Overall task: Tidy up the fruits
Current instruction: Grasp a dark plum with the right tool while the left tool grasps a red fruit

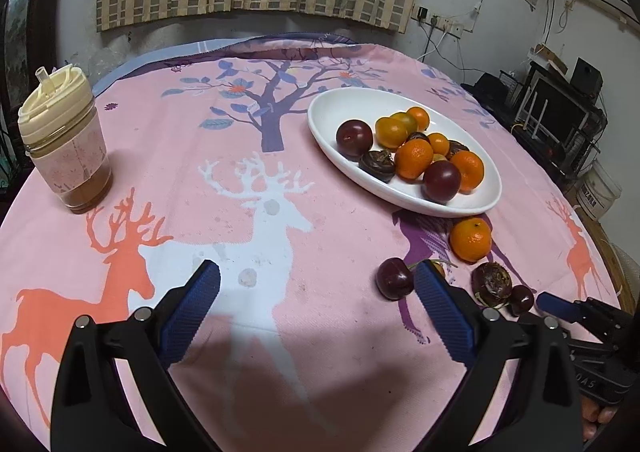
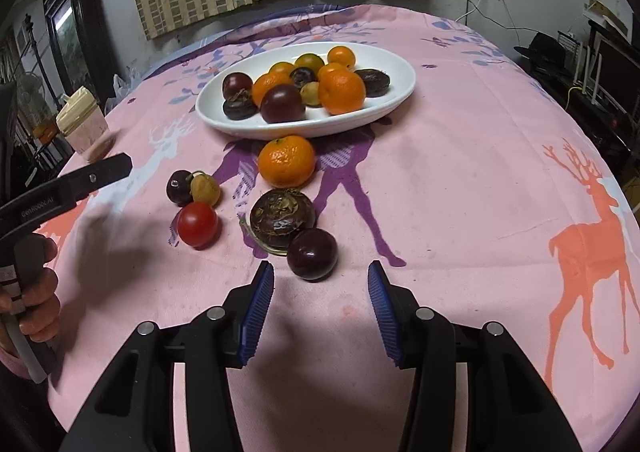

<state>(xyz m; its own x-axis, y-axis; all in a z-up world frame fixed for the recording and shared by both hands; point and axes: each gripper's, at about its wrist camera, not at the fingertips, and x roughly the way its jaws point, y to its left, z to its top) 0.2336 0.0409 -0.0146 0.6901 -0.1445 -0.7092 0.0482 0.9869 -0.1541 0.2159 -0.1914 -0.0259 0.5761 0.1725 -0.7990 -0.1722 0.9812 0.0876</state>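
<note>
Round table under pink deer-print cloth (image 2: 460,156). White oval ceramic dish (image 2: 400,92) of mixed fruit sits on it. Near dish's front rim: loose orange mandarin (image 2: 286,161), brown water chestnut (image 2: 282,217), dark plum (image 2: 312,253), red cherry tomato (image 2: 197,224). Far left of dish: cream-lidded plastic cup (image 1: 64,140).

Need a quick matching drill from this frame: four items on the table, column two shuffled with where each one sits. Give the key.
Items
1. red cherry tomato
2. loose mandarin
3. lidded cup
4. dark plum nearest the right gripper

Places
A. just ahead of the open jaws of the right gripper, not between them
B. on the cloth right in front of the white plate
C. far left of the table, apart from all the fruit
D. on the cloth, just in front of a cherry and a small yellowish fruit

Pairs: 1-D, 2-B, 3-C, 4-A
</note>
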